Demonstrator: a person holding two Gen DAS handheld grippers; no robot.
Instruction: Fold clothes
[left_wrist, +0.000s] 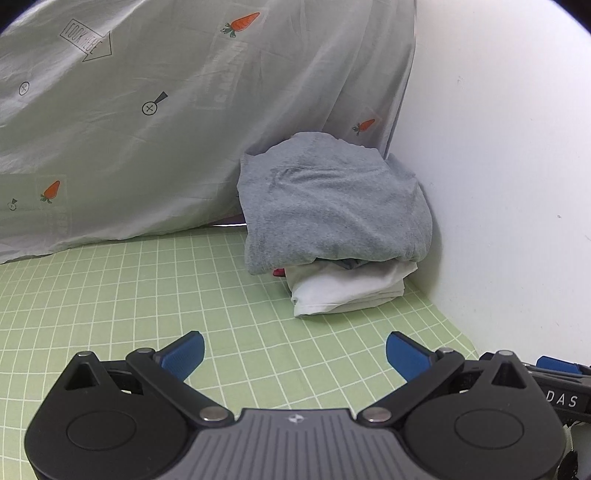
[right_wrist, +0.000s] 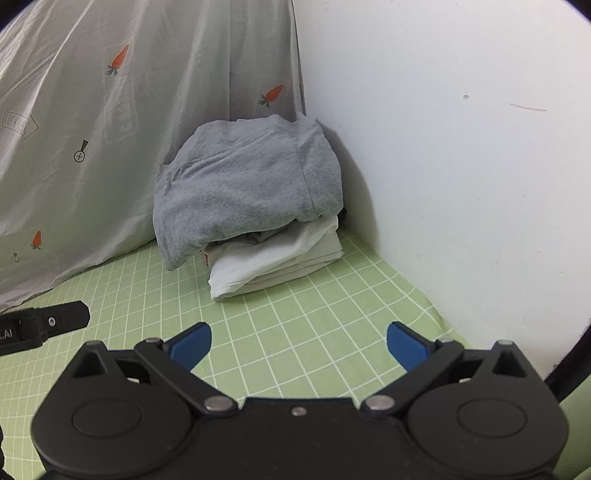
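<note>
A pile of folded clothes sits in the far corner on the green checked sheet. A folded grey garment lies on top of folded white clothes; a bit of red cloth peeks out between them. The same grey garment and white clothes show in the right wrist view. My left gripper is open and empty, well short of the pile. My right gripper is open and empty, also short of the pile.
A pale grey curtain with carrot prints hangs behind the pile and to the left. A white wall borders the right side. The other gripper's body shows at the left edge of the right wrist view.
</note>
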